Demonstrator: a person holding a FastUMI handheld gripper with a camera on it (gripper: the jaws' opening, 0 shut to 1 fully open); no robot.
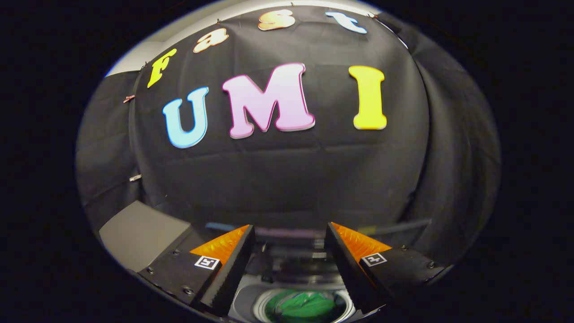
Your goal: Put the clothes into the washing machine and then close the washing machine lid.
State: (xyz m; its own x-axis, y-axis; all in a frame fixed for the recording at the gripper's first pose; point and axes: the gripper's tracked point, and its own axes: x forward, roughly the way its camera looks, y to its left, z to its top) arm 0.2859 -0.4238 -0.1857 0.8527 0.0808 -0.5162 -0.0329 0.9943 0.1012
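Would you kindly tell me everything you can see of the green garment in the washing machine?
The green garment is a crumpled, soft-looking cloth, bright green with darker folds. It lies bunched inside the washing machine's round drum opening, within the pale ring of its rim, apparently resting on the drum's inside. It sits low between the two fingers of the claw, which is open above it and does not touch it. Its near part is cut off, so its full shape cannot be told.
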